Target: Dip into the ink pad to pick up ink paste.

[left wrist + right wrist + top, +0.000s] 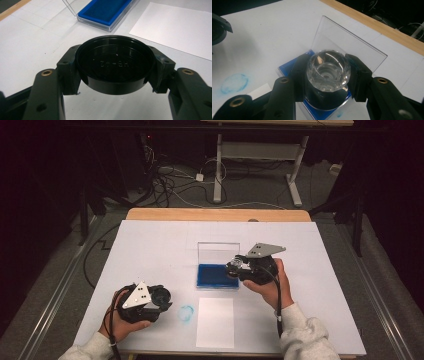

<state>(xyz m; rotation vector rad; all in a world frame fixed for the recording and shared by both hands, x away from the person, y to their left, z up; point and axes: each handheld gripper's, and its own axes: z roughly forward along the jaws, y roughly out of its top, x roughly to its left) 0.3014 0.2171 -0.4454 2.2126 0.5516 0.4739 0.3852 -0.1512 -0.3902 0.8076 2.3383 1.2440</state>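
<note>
Left gripper [115, 86] clamped on black cap [115, 65]; right gripper [327, 75] clamped on stamp [327, 71] over ink pad [217, 275]. Risk: tilted stamp smears paper [215, 322].

lab or test room, i'd say: my white work table [150, 250] under dark curtained surround, loose cables [170, 180] tangled on grey carpet, bare adjustable desk frame [260, 155] beyond.

Black cap [115, 65] with faint raised lettering; clear faceted stamp [328, 68] on a black base; deep blue ink pad [216, 275] in a clear case; pale blue round smudge [186, 313]; plain white paper [215, 322]; white table [150, 250] with light wood edge
</note>
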